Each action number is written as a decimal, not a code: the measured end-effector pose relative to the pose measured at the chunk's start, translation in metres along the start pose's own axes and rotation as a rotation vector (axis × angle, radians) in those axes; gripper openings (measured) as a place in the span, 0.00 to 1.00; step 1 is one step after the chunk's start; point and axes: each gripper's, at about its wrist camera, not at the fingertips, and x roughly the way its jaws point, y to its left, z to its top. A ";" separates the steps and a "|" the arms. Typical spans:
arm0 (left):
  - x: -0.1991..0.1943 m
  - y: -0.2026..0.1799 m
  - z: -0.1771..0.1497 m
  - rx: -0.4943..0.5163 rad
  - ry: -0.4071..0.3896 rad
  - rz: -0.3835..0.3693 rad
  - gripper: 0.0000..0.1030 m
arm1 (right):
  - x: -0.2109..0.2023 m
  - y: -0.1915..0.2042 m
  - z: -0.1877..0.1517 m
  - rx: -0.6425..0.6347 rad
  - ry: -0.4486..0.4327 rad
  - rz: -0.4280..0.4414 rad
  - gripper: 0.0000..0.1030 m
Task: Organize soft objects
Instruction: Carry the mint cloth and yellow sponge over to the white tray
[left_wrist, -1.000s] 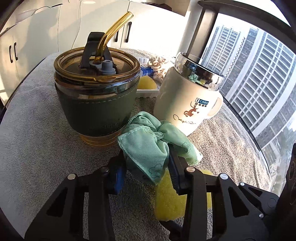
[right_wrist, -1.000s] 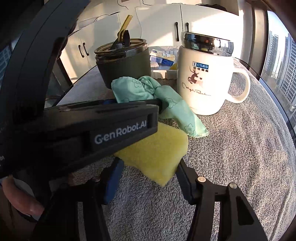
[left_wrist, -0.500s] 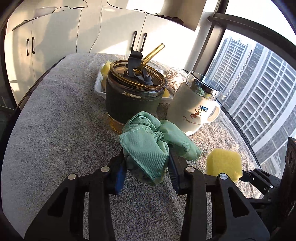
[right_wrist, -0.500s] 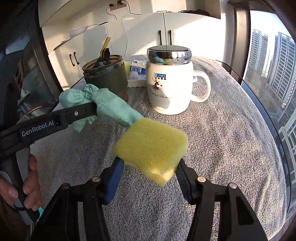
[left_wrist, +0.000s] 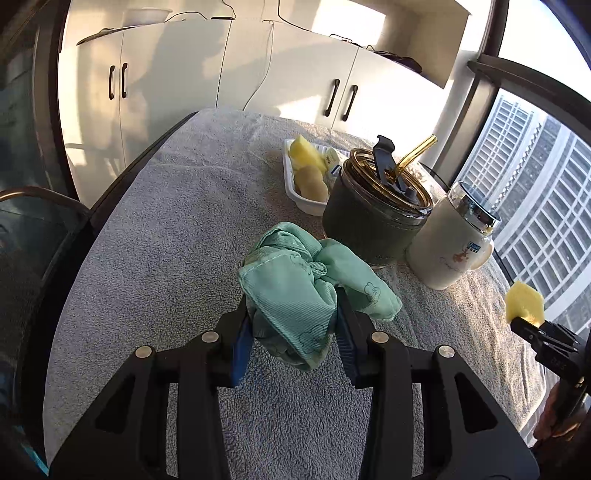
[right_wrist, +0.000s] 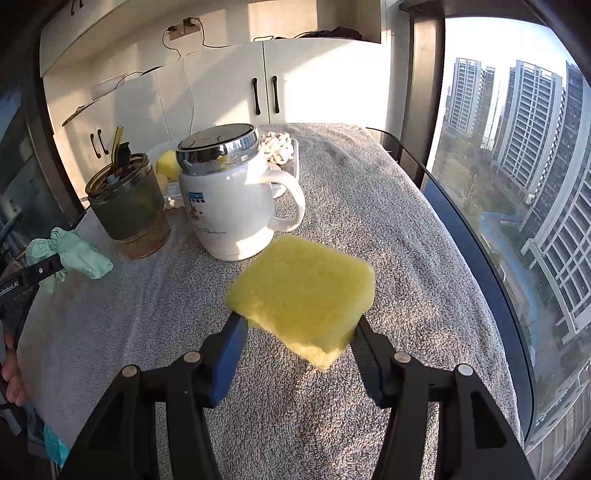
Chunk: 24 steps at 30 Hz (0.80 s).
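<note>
My left gripper (left_wrist: 293, 325) is shut on a bunched mint-green cloth (left_wrist: 295, 288) and holds it above the grey towel-covered table (left_wrist: 166, 229). From the right wrist view that green cloth (right_wrist: 74, 254) shows at the far left, still in the left gripper (right_wrist: 40, 271). A square yellow sponge (right_wrist: 303, 295) is clamped between the pads of my right gripper (right_wrist: 295, 332), lifted over the towel. In the left wrist view the sponge (left_wrist: 524, 304) and right gripper (left_wrist: 532, 326) sit at the far right edge.
A dark green glass tumbler (left_wrist: 373, 206) with an amber straw and a white lidded mug (left_wrist: 454, 247) stand mid-table. Behind them a white tray (left_wrist: 295, 188) holds yellow sponges and other small items. Window glass runs along the right; white cabinets stand behind the table.
Both grippers pulled back and up from the tumbler and mug, each keeping its load. They also moved apart, the sponge going right and the cloth left.
</note>
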 end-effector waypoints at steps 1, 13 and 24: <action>-0.002 0.005 0.001 -0.007 -0.004 0.005 0.36 | 0.001 -0.004 0.002 0.006 -0.003 -0.013 0.57; 0.010 0.038 0.028 -0.015 -0.020 0.101 0.36 | 0.032 -0.047 0.045 0.029 0.004 -0.088 0.57; 0.046 0.057 0.085 -0.015 -0.044 0.149 0.36 | 0.080 -0.065 0.109 0.013 0.015 -0.108 0.57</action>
